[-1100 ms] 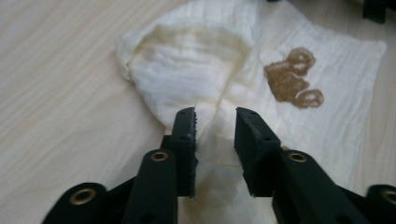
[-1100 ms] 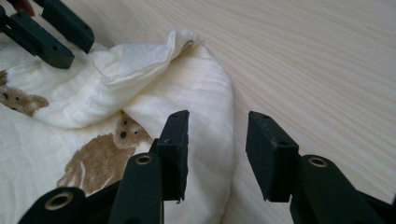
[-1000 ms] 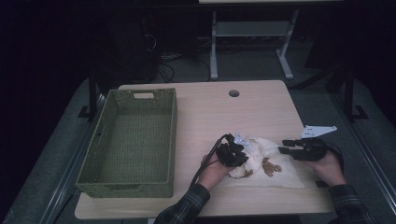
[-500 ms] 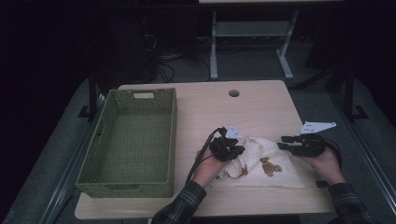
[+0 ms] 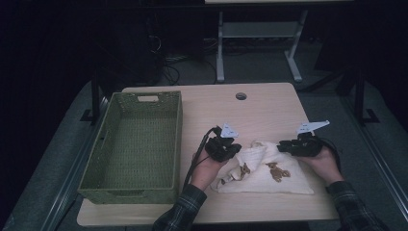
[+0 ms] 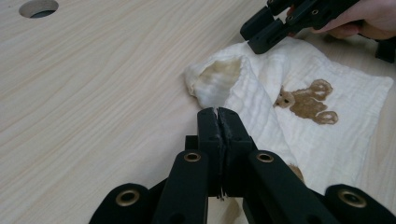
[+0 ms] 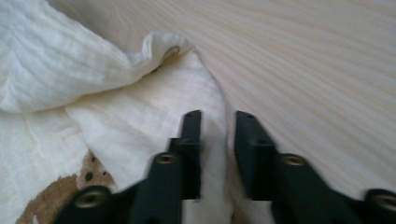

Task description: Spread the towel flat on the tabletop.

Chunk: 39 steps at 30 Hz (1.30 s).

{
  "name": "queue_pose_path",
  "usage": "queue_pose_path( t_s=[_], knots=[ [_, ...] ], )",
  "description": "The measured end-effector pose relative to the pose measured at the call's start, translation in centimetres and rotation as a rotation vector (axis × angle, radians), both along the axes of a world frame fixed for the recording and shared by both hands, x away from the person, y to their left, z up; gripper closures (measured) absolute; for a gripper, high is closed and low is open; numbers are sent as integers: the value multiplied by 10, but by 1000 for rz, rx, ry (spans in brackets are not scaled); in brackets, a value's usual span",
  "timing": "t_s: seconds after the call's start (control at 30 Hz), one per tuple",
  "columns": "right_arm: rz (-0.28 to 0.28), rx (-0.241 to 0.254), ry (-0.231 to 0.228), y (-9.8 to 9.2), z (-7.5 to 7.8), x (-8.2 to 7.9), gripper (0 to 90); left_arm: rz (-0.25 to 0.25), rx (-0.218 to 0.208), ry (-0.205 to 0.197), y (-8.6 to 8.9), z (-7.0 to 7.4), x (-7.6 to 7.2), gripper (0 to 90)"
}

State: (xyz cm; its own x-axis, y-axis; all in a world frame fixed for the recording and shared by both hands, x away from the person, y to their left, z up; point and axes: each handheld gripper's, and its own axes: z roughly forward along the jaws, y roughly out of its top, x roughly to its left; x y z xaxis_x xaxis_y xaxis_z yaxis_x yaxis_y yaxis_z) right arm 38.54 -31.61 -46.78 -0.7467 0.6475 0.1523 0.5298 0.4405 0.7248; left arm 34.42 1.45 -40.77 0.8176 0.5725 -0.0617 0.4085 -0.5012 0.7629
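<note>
A white cloth (image 5: 262,168) printed with brown bears lies crumpled on the near right of the wooden table (image 5: 240,115). My left gripper (image 5: 235,147) is at the cloth's left end, shut on a raised fold; in the left gripper view its jaws (image 6: 218,114) meet on the cloth (image 6: 299,79). My right gripper (image 5: 280,144) is at the cloth's far right corner. Its jaws (image 7: 218,119) have just been closing and stand slightly apart, with the cloth's edge (image 7: 93,70) between them. The right gripper (image 6: 254,39) also shows at the top of the left gripper view.
A green woven basket (image 5: 175,144) stands empty on the table's left half. A round cable hole (image 5: 241,96) sits near the far edge. Bare wood lies between the basket and the cloth. Table legs and cables are on the dark floor beyond.
My left gripper has drawn the fold of cloth left and upward. My right gripper has slid left onto the cloth's far corner, and its jaws have narrowed.
</note>
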Motion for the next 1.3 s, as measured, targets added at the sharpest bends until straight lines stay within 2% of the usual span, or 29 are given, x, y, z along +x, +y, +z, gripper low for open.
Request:
queue_pose_path(
  t_s=[0.03,0.07,0.17,0.23,0.27,0.33,0.4,0.43,0.5,0.73,0.87,0.93,0.97,1.0,1.03,1.1,1.2,1.3],
  knots=[
    [9,11,-7,-1,-1,-1,841,6,2,2,1,0,0,882],
    [8,9,-17,-1,0,-2,872,12,5,0,1,0,0,882],
    [24,42,-58,-1,9,-9,878,27,2,-2,3,1,1,882],
    [34,52,-69,-1,12,-13,879,33,3,-5,4,1,1,882],
    [66,63,-96,1,19,-23,880,34,1,-7,5,2,1,882],
    [94,70,-113,4,23,-32,880,43,-4,-8,7,3,1,882],
    [111,67,-118,7,25,-38,880,48,-9,-7,8,3,1,882],
    [145,69,-121,13,27,-48,880,48,-7,-8,8,3,1,882],
    [187,57,-127,21,27,-57,880,47,-6,-9,8,4,1,882],
    [286,12,-66,42,11,-80,879,48,-5,-4,8,3,0,882],
    [321,-12,-19,48,3,-88,879,50,-4,-1,8,3,0,882],
    [328,-21,-18,50,1,-89,879,49,-2,-1,8,2,1,882],
    [348,-34,-7,52,-1,-92,860,51,-2,2,8,2,1,882],
    [348,-34,-7,52,-1,-92,860,51,-2,2,8,2,1,882],
    [359,-25,-4,52,0,-92,781,50,1,3,8,1,1,882],
    [353,1,-11,49,4,-91,721,50,1,4,8,1,1,882],
    [316,59,-55,38,17,-90,714,52,2,5,9,1,1,882],
    [249,81,-94,22,26,-86,729,54,-4,5,10,1,2,882]
  ],
)
